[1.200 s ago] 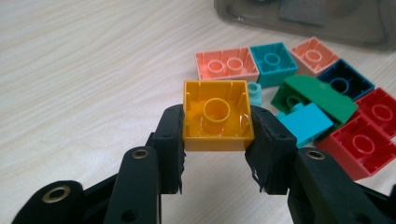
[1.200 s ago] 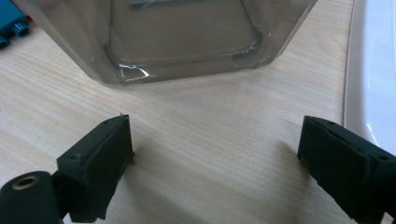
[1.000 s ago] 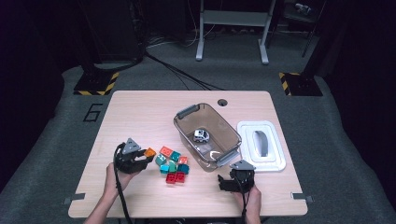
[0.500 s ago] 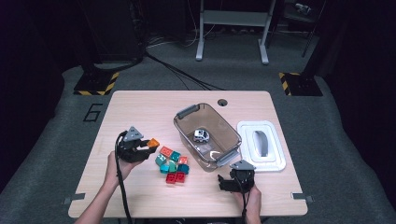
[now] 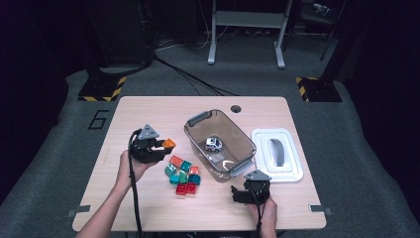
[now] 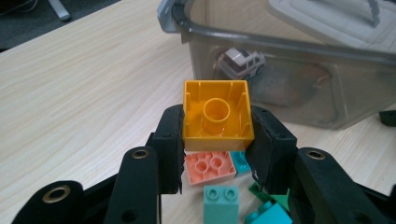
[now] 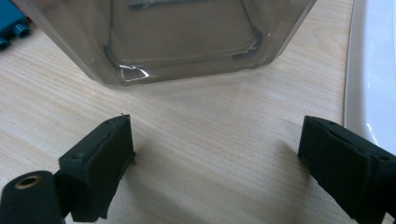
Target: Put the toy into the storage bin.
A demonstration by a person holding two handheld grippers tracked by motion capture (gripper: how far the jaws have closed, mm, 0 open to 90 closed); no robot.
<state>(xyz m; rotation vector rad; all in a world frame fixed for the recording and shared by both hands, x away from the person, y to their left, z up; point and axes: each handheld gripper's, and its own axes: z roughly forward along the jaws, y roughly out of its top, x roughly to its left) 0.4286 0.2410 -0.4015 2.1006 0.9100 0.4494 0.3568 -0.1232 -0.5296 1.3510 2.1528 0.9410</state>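
Orange block (image 6: 216, 114) sits clamped between the jaws of my left gripper (image 5: 159, 145), hollow underside facing the gripper camera, lifted clear of the table (image 5: 148, 111) at its left half. Below and just right of it lies the pile of loose blocks (image 5: 182, 174): salmon, teal, green and red. Further right stands the clear bin (image 5: 220, 144), a toy car (image 5: 213, 144) inside it, wall near the held block but apart from it. My right gripper (image 5: 246, 191) rests low near the bin's front corner, jaws wide apart with bare table between them. White lid (image 5: 276, 154) lies at far right.
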